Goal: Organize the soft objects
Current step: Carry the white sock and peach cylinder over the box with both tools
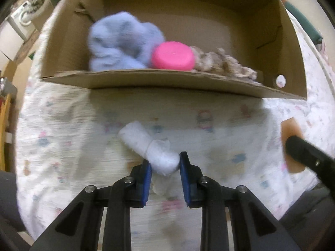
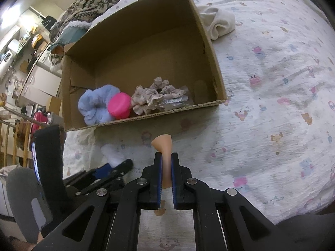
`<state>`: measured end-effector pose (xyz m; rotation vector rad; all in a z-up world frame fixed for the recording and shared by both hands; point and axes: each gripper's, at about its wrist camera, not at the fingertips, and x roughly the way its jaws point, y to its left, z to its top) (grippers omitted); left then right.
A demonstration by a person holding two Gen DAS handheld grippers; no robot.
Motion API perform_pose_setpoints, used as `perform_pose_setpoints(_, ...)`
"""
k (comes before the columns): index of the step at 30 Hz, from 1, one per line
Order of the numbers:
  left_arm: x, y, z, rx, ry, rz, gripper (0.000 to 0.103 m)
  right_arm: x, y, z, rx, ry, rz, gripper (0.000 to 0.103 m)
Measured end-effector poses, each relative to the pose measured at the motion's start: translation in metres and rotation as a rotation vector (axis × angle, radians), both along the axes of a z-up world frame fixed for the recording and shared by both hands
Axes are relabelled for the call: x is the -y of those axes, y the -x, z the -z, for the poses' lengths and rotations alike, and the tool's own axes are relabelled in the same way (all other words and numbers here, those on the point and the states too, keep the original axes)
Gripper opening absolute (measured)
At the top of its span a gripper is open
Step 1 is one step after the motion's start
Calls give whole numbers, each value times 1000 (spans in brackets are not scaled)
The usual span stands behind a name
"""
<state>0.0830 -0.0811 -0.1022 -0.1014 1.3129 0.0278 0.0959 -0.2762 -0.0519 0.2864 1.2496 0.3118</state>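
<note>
Left gripper [image 1: 164,168] clamped on rolled white sock [image 1: 149,149], just above the patterned bedsheet [image 1: 62,125]. Right gripper [image 2: 166,163] pinched narrow on flat peach sponge [image 2: 165,146]. Beyond both, open brown cardboard box [image 2: 211,48] holding fluffy blue scrunchie [image 2: 94,104].

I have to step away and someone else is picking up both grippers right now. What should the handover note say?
Left gripper: fingers on either side of the white sock roll, which lies on the bed sheet; whether it is clamped is unclear.
Right gripper: shut on a thin peach sponge, held above the sheet in front of the box.
Done: blue scrunchie, pink puff and beige scrunchie are in the box, along its near wall.
Left: sock roll and sponge into the box, probably also the cream cloth lying on the sheet beside the box's right wall.
</note>
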Motion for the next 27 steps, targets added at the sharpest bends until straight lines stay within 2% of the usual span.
perform_pose_setpoints(5,-36,10,-6,3,-19,-30,23,-5,0,-1,5,-5,-21,9)
perform_pose_setpoints(7,-50,12,-13,13,-30,-43,23,-6,2,-1,-4,-53,-29,9)
perform_pose_setpoints(14,-94,17,-56,110,-46,-80,23,-11,9,-13,39,-93,-60,9)
perform_pose_setpoints(16,-111,18,-72,145,-41,-83,23,-12,10,-22,82,-117,-73,9)
perform_pose_setpoints(19,-115,19,-97,215,-43,-82,23,-10,13,-40,167,-136,-78,9)
perform_pose_setpoints(21,-90,18,-114,266,-41,-75,23,-8,14,-50,215,-146,-72,9)
perform_pose_setpoints(25,-87,18,-148,396,-41,-48,23,-4,13,-68,305,-154,-54,9)
perform_pose_setpoints(27,-82,17,-160,434,-43,-34,23,-3,9,-77,342,-149,-43,9)
